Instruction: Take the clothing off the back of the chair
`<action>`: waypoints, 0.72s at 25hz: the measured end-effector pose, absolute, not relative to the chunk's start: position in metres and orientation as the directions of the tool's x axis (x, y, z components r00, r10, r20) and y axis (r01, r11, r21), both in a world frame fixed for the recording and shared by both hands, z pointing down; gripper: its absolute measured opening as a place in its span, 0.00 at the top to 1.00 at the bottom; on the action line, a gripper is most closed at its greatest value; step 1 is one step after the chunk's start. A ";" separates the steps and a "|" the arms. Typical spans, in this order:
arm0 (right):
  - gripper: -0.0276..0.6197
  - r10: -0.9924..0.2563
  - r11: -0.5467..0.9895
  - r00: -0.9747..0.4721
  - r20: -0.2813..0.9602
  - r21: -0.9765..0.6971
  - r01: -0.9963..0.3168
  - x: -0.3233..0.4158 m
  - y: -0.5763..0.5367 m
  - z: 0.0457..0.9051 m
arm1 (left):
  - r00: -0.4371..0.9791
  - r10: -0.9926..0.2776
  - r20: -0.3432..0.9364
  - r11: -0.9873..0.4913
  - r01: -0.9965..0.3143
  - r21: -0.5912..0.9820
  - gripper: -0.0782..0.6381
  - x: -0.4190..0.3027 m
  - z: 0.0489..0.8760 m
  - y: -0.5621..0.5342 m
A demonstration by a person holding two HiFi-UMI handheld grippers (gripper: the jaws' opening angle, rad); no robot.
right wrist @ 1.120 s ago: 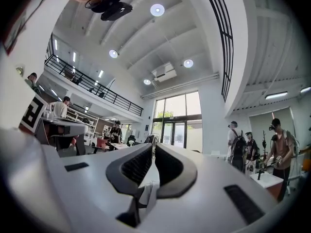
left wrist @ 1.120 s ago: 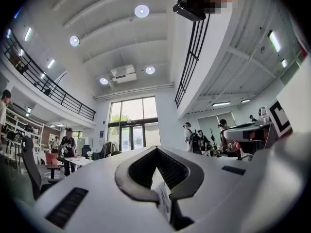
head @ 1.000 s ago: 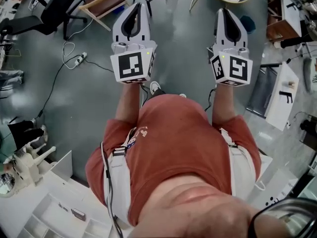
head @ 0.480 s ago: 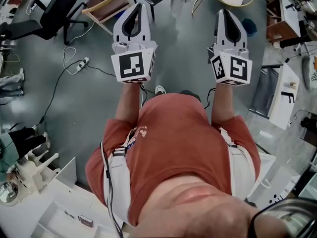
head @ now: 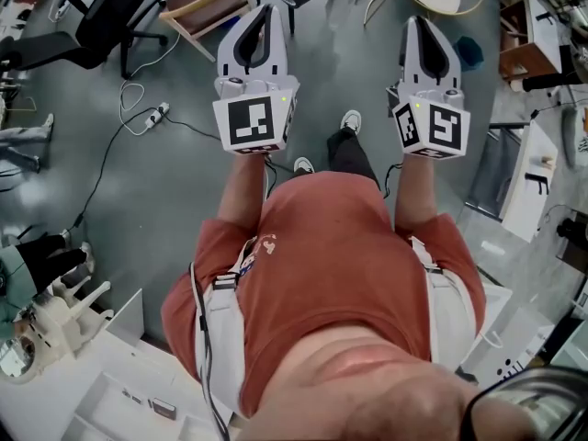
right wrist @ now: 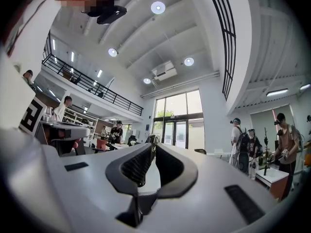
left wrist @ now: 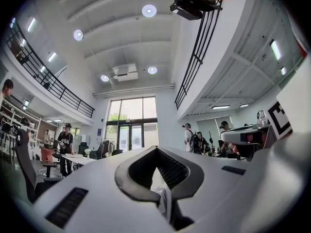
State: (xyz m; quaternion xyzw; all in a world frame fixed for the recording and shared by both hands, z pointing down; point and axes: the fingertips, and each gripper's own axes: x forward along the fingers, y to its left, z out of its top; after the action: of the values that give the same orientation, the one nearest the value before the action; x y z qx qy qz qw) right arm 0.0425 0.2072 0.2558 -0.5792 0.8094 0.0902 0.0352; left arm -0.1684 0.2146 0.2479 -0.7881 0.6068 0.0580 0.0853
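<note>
Jaws together on left gripper, right gripper

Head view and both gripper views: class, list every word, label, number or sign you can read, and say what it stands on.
No text can be read in any view.
Left cube, on the left gripper: black-and-white square pattern, no letters.
Right cube, on the right gripper: likewise a pattern only.
Shirt print: too small to read.
Blue sign beside the glass doors: too small to read.
</note>
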 end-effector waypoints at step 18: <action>0.90 -0.938 0.317 -0.321 -0.131 0.048 -0.947 0.098 0.101 0.285 | 0.277 -0.943 -0.184 -0.268 -0.961 -0.074 0.87 -0.105 0.261 0.111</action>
State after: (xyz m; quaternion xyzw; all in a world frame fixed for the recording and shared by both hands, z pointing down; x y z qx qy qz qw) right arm 0.0976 0.1005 0.2851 -0.5813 0.8107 0.0577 0.0395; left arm -0.1052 0.1107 0.2610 -0.7944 0.5991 0.0512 0.0852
